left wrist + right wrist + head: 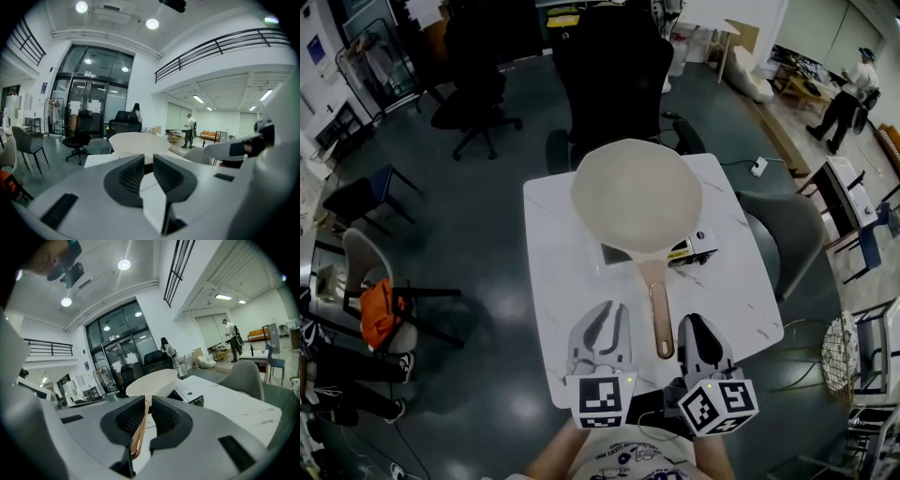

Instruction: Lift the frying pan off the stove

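Cream frying pan (pixel 636 195), seated flat on a low stove (pixel 698 246) near the middle of the white bench (pixel 558 281). Bowl toward the far side, copper handle (pixel 657 314) running straight back toward the near edge. Probably set that way so the handle can be taken without reaching over the bowl. Stove almost wholly hidden under the pan; only its front and right corner in sight.

Left tongs (pixel 609 314) just beside the handle on its left, jaws brought close together with only a thin slit between them and nothing in it. Aimed past the handle at the pan's bowl, so seemingly a spare or a steadying aid.

Right tongs (pixel 694 323) just beside the handle's end on its right, jaws likewise drawn narrow. In the right gripper view, handle showing in line with the slit. From the head view, tongs off to the side and not clamped on it, so judged empty. Pan not yet lifted. Jaws likely to need opening before any hold on the handle.

Bare bench on both sides of the handle, so easy room to come in low. Handle's end short of the near edge. Pan rim close to the far edge, with a black office chair (pixel 614 75) right behind it and a grey chair (pixel 792 234) off the right side. Straight up and back toward the person looks like the open way out.
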A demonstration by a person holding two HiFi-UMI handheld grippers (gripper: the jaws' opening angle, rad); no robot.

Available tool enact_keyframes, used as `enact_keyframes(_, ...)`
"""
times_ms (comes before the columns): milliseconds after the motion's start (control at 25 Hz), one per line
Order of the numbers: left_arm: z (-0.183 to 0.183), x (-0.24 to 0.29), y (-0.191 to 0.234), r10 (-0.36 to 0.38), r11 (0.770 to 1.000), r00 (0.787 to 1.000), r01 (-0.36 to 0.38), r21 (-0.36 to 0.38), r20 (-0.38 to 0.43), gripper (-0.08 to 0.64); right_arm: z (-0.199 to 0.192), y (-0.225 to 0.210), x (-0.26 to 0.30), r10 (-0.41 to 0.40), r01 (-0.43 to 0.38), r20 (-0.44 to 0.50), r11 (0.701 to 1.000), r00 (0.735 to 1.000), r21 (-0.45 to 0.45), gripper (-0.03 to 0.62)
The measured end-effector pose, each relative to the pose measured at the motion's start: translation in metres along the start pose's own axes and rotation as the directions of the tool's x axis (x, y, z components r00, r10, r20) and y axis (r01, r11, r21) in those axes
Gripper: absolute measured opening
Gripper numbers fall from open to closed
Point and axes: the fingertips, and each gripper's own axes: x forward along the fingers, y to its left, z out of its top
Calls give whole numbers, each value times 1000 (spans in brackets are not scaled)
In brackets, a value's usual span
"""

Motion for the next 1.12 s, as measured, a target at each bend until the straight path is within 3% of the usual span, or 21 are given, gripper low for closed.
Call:
enact_keyframes(160,-4,7,6,4,1000,1000,-5,-15,-19,64,-7,0,6,60,-55,-46,992,997,109,37)
enact_keyframes(320,-8,12,9,8,1000,999,-9,-29,-32,64,-21,3,11,159,-132,-103,964,982,229,43)
enact_keyframes(480,-10,13,13,36,998,998,-38,-48,-45,64,-27,6,14,245,-192,-151,935,958,298,107)
enact_keyframes(560,-12,13,15,61,996,997,-64,-59,-56,64,-31,6,16,293,-215,-168,903,941,371,123)
enact_keyframes(720,-16,14,17,95,992,993,-100,-71,-70,64,-43,8,18,388,-242,-181,812,904,531,156)
enact_keyframes(880,-18,15,18,116,989,990,-123,-86,-82,64,-52,12,22,451,-261,-217,776,866,575,158)
enact_keyframes(1120,-22,15,16,136,985,985,-146,-93,-104,64,-59,25,25,573,-299,-217,670,790,679,158)
